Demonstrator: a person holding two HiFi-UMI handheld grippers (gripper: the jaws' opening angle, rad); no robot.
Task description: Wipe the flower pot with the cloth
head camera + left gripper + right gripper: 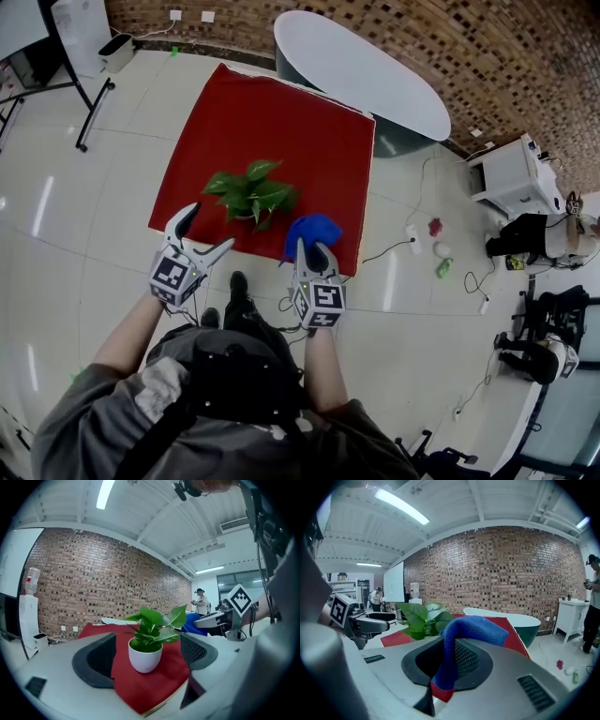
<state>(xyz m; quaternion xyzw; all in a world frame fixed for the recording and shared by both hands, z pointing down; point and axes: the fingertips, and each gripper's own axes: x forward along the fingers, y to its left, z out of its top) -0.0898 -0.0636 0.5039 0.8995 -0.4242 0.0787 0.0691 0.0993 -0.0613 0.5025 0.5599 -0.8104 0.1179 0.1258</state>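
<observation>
Head view suggests approach: the open left gripper point(211, 227) should next steady the flower pot point(146, 656) at its one o'clock; the right gripper point(315, 251) clamps the cloth point(314, 228).

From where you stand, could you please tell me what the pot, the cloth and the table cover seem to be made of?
Pot: white, smooth, softly shiny; glazed ceramic or plastic, I cannot tell which.
Cloth: blue, matt, fuzzy pile, folds limply; probably microfibre.
Cover: red, matt, lies flat; likely thin woven fabric.
</observation>
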